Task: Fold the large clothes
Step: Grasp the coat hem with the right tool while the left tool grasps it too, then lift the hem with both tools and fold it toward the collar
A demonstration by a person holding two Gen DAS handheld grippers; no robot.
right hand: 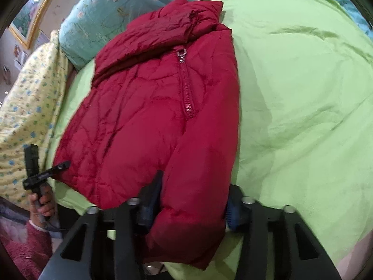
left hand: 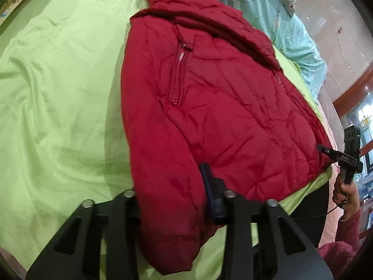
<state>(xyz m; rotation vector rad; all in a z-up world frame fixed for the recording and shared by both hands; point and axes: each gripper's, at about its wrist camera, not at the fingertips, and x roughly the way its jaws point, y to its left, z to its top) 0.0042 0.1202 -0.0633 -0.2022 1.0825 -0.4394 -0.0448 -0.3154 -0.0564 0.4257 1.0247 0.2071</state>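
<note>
Nearest the lens, left gripper (left hand: 171,179), jaws set wide apart with a padded sleeve (left hand: 167,221) between; one blue pad (left hand: 211,191) against the fabric, the other hidden beneath it, so cannot tell whether clamped. Likewise close in the right wrist view, right gripper (right hand: 194,184), about half open, both pads pressed onto the sleeve (right hand: 193,210) and gripping it. Beneath everything, green sheet (left hand: 58,105) across the bed. On it, red jacket (left hand: 221,107) lying flat, collar toward the far edge by the blue floral quilt (right hand: 98,23), hem at the near edge. Beside the quilt, a yellow flowered pillow (right hand: 28,107). Right hand (left hand: 345,191) fisted round an upright handle off the near edge, its tool tip touching the hem; left hand (right hand: 42,200) the same, tip at the hem corner. Wide bare sheet left of the jacket in the left wrist view, right of it in the other. Down the front, a zip (right hand: 186,88).
</note>
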